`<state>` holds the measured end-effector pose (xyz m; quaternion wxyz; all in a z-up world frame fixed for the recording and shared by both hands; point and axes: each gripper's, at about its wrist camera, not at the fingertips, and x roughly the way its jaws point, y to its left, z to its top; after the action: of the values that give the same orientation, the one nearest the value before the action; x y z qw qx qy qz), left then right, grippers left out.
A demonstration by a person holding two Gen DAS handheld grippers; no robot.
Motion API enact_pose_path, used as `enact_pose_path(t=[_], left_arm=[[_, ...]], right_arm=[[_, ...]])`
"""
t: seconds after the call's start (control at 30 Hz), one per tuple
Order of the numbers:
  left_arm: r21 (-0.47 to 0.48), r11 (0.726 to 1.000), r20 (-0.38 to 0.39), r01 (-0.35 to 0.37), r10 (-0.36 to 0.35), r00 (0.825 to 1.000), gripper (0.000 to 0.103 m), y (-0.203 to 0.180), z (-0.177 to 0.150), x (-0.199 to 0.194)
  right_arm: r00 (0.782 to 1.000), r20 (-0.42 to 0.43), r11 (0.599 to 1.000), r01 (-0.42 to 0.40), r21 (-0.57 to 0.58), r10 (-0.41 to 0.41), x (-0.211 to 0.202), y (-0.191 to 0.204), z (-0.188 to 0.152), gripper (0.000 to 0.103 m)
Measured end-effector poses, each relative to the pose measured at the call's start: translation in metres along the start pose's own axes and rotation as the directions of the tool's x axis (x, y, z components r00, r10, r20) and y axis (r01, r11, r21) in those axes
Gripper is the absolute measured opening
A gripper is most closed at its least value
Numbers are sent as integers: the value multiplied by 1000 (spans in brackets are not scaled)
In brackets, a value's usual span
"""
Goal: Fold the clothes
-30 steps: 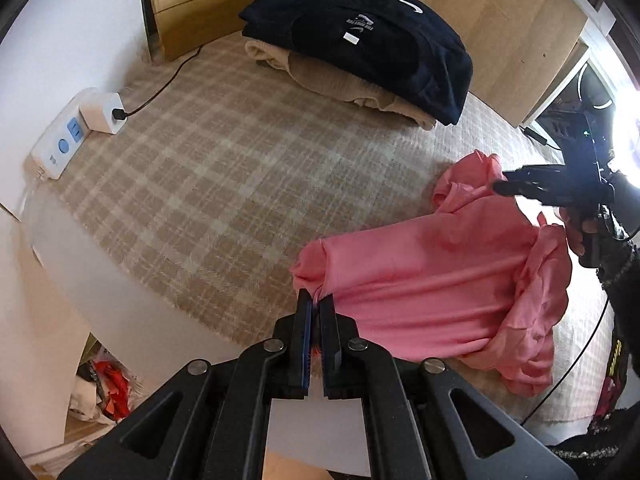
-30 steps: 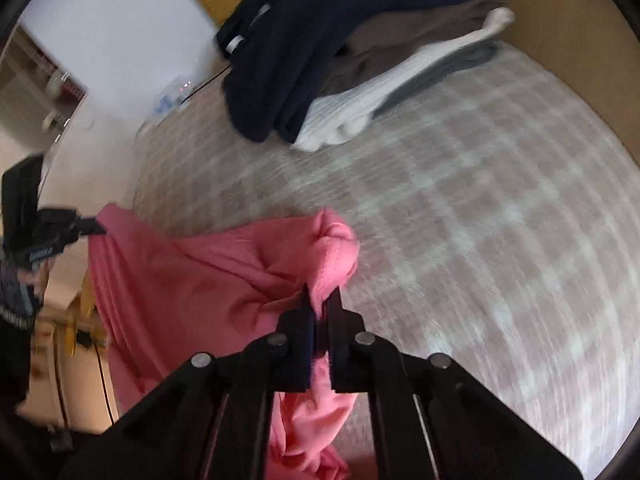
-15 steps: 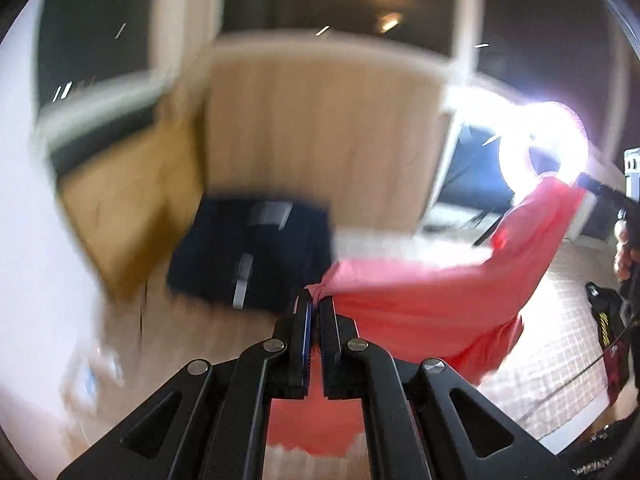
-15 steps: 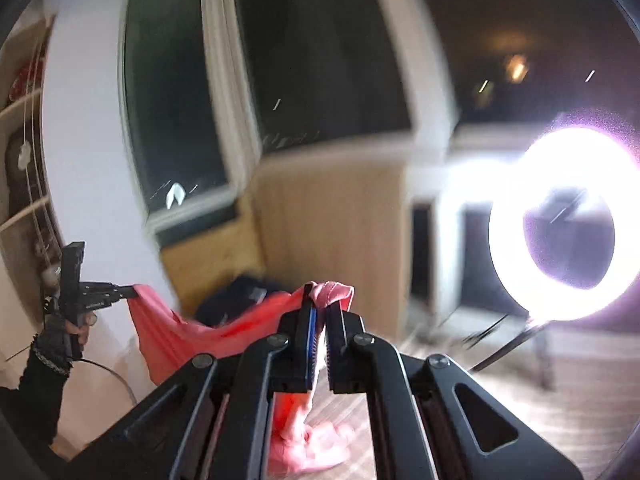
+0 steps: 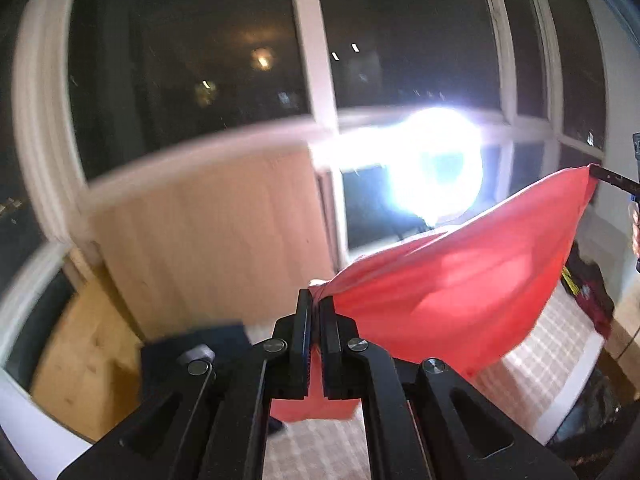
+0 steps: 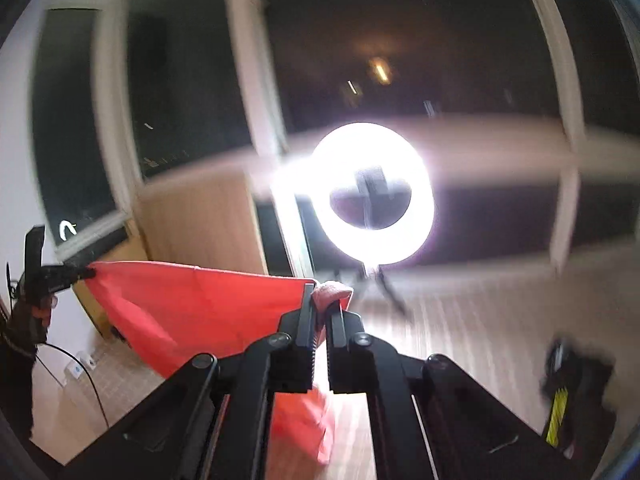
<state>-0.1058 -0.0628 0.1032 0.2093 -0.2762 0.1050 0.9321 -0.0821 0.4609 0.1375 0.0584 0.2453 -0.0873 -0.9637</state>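
While both grip corners, left gripper, right gripper, pink garment top edge taut, airborne.

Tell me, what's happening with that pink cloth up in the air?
A person is folding laundry with a handheld gripper in each hand. The left gripper and the right gripper are each shut on one end of the pink garment, which hangs stretched between them above the checked bed. No fold is made yet.
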Motion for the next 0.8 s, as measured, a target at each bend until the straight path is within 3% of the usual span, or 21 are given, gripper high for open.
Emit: enact_pose_path(t=[0.07,0.13,0.2,0.3,0.33,0.43,0.53,0.57,0.7,0.8], left_arm=[[-22,997,-122,67,-69,990,3,-10,-41,42],[-59,990,-254,126,-137,958,3,-22,-90,85],[-119,976,-391,184,-216,895,3,-35,-146,132],[-156,963,-549,219,-269,791,3,-67,-218,174],[-172,959,-556,227,-284,781,3,-69,-225,176],[-217,945,-573,247,-328,751,3,-75,-247,183],[-209,947,-570,242,-319,757,3,-72,-244,179],[-206,949,-569,240,-316,759,3,-71,-243,178],[-193,954,-562,231,-300,770,3,-72,-241,171],[-188,951,-554,244,-308,773,3,-70,-240,170]], right_arm=[[990,-136,997,46,57,-38,27,-17,-51,4],[945,-310,988,132,82,-101,61,-32,-116,4],[868,-492,974,166,152,-71,91,-48,-179,4],[742,-667,972,201,119,-72,108,-51,-233,5],[732,-677,976,195,101,-76,106,-48,-234,5],[761,-644,989,141,55,-73,93,-35,-210,14],[816,-578,998,50,24,-27,91,-18,-182,37],[823,-567,1000,21,-19,-28,96,-5,-175,38],[811,-565,972,22,-233,-154,106,32,-173,37],[775,-632,970,-151,-189,-3,110,44,-189,37]])
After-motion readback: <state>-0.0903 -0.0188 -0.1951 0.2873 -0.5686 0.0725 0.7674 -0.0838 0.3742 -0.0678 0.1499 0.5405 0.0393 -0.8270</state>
